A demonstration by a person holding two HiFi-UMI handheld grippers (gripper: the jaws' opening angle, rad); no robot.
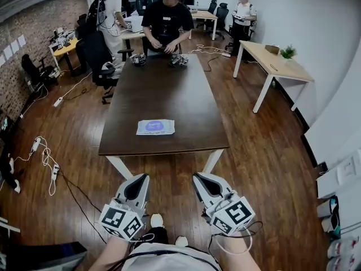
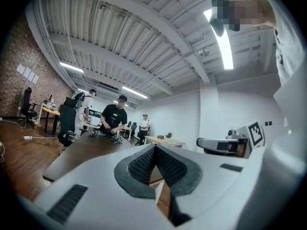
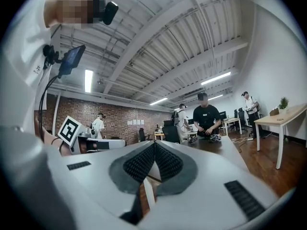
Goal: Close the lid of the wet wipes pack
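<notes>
The wet wipes pack [image 1: 155, 127] is a flat, pale blue-and-white packet lying near the front edge of the long dark table [image 1: 163, 89]; whether its lid is up cannot be made out. Both grippers are held level, side by side, short of the table's front edge and apart from the pack. My left gripper [image 1: 142, 177] [image 2: 154, 148] has its ridged pads meeting at the tip, shut on nothing. My right gripper [image 1: 198, 177] [image 3: 154, 144] is likewise shut and empty. Neither gripper view shows the pack.
A person [image 1: 167, 16] sits at the table's far end with two other grippers [image 1: 179, 60] in front of them. An office chair [image 1: 101, 61] stands at the far left, a light desk [image 1: 276, 61] at the right. Cables and power strips [image 1: 45, 157] lie on the floor at the left.
</notes>
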